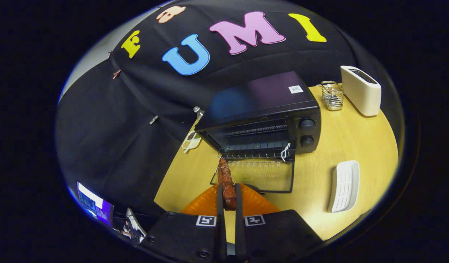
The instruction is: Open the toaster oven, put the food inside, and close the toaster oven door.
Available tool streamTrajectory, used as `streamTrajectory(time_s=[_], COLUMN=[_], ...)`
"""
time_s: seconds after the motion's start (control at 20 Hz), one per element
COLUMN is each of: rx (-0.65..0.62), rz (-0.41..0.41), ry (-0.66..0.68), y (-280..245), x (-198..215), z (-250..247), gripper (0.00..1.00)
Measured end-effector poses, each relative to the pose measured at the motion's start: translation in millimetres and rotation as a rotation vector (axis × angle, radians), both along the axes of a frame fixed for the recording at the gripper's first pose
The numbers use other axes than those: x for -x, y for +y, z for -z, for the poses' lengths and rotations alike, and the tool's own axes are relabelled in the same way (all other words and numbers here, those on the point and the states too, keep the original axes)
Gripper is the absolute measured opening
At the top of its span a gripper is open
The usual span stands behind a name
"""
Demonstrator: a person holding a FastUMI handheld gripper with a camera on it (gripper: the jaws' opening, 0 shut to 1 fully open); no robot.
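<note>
A black toaster oven [268,109] stands on the round wooden table, its glass door [259,175] dropped open flat toward me and the wire rack [259,146] showing inside. My gripper [229,199] is shut on a brown meat skewer [225,179], which both fingers press at its near end. The skewer points forward and its far tip reaches just short of the oven's open mouth, over the left part of the lowered door. Two knobs [306,131] sit on the oven's right side.
An orange plate [253,202] lies under the fingers. A white ridged dish [344,186] rests to the right of the oven door. Behind the oven stand a wire basket [332,95] and a white toaster [360,89]. A small sauce dish [191,140] sits left of the oven.
</note>
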State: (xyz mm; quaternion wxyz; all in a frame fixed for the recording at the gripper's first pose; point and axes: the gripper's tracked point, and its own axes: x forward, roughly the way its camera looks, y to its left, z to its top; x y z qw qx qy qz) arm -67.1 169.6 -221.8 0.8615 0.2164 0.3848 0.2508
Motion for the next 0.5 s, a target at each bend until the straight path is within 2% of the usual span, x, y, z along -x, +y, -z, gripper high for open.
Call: streamTrajectory(time_s=[0.25,0.5], rx=[-0.027,-0.05], rz=[0.085,0.158], ry=[-0.018,0.001], y=[42.3,60.9], x=[-58.4,-103.6], z=[34.2,55.7], gripper=[0.13,0.13])
